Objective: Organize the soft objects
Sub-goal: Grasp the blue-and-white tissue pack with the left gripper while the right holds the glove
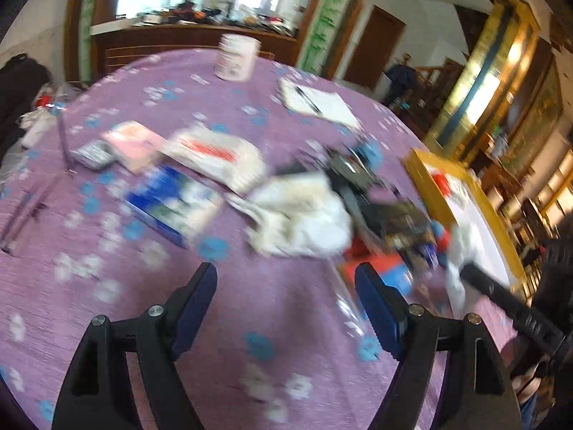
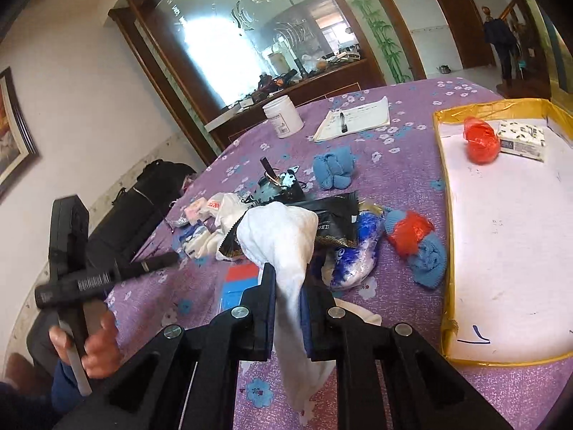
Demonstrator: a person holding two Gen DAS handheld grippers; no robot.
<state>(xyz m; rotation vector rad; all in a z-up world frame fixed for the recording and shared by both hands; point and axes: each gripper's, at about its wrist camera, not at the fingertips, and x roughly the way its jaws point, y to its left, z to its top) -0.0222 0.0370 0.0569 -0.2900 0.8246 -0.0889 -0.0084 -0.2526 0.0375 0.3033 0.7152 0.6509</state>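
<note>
My right gripper (image 2: 288,279) is shut on a white cloth (image 2: 283,236) that drapes over the clutter pile and hangs down between the fingers. The cloth also shows in the blurred left wrist view (image 1: 304,215). My left gripper (image 1: 286,279) is open and empty above the purple tablecloth, short of the pile. A gold-rimmed white tray (image 2: 447,215) at the right holds a red plastic bag (image 2: 480,139) and a tissue pack (image 2: 523,139). Blue knitted socks (image 2: 333,172) and another blue sock with a red bag (image 2: 419,240) lie on the table.
A white jar (image 2: 283,116) and a notepad with a pen (image 2: 354,118) stand at the far side. Snack packets (image 2: 336,222), a small motor (image 2: 279,186), white bags (image 2: 222,211) and a blue box (image 1: 172,204) crowd the middle. A black bag (image 2: 150,197) lies left.
</note>
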